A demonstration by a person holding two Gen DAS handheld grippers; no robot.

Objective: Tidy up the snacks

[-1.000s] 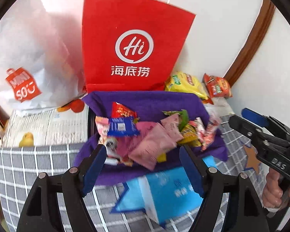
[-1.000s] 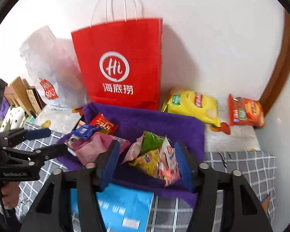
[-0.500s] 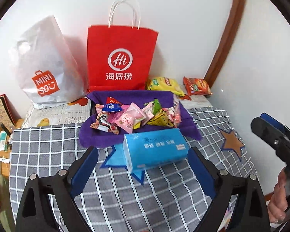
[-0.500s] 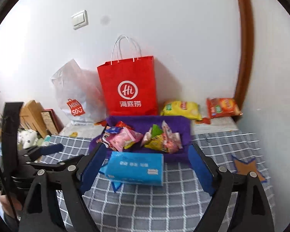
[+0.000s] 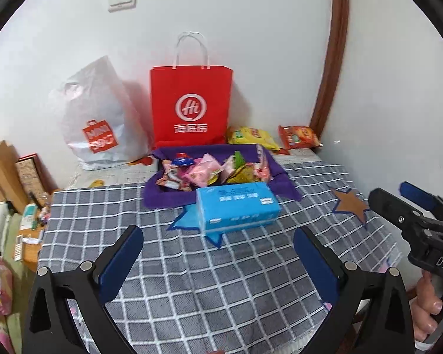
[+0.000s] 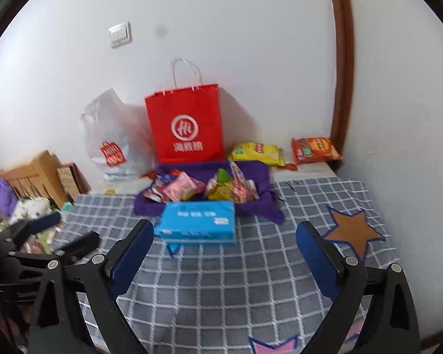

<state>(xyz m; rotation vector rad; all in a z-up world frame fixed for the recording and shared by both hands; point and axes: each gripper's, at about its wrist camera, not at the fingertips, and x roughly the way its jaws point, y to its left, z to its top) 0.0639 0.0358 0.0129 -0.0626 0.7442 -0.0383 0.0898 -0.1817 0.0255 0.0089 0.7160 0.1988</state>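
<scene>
Snacks point(image 5: 209, 171) heaped on the purple cloth point(image 5: 174, 199) looked light and crinkly, best pinched by a sealed edge, while left gripper point(image 5: 218, 253) and right gripper point(image 6: 224, 250) both gaped wide, holding nothing

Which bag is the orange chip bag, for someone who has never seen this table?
Start at the tall red paper bag standing against the back wall. To its right, two chip bags lie flat by the wall. The orange chip bag is the farther one, next to the brown door frame; the yellow chip bag lies between it and the red bag.
</scene>
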